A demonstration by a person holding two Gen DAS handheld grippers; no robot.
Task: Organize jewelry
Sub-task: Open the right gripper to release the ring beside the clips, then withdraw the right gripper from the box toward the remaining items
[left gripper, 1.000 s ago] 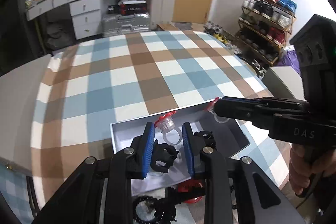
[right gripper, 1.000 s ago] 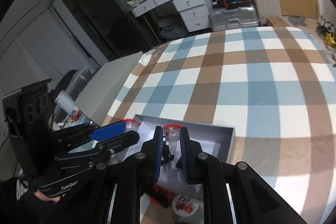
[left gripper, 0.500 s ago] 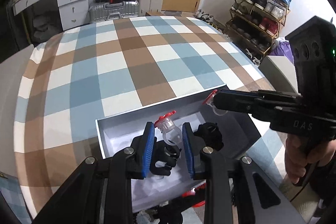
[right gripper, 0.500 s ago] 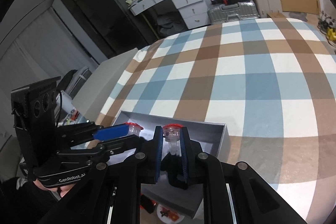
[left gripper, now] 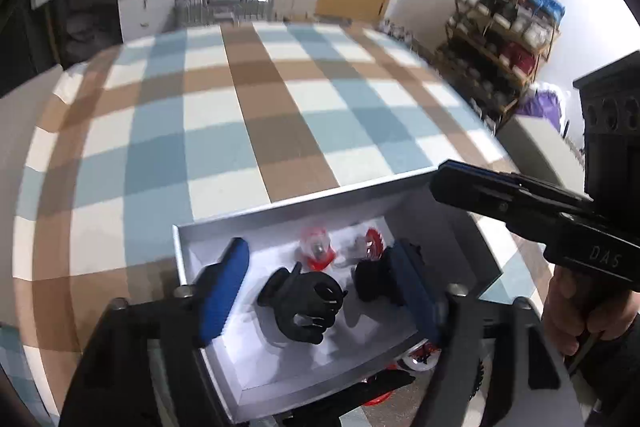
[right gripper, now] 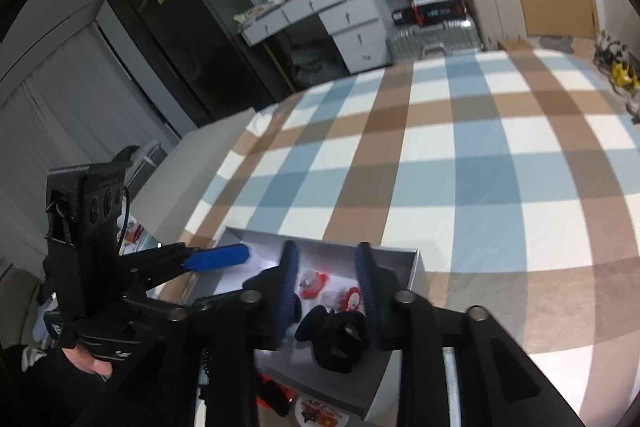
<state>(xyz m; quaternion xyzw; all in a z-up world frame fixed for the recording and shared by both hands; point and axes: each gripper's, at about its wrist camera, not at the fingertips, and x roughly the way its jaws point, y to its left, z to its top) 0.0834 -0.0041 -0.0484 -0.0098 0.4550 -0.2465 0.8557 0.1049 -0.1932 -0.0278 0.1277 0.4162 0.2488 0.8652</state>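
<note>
Both grippers are hanging over the grey box [left gripper: 280,205], jaws just opened. The left gripper [left gripper: 320,291] and right gripper [right gripper: 326,291] are gaping empty above the rings [left gripper: 318,251] lying inside.

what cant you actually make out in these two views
- Items under the grey box, left wrist view: hidden by its front wall and the left hand-held gripper.
- Red-capped rings: too blurred for detail.
- Sticker, right wrist view: cut off by the right hand-held gripper.

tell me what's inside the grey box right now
Inside the grey box: two clear rings with red tops and two black ring holders on its white lining. The left gripper's fingers hide parts of the floor.
</note>
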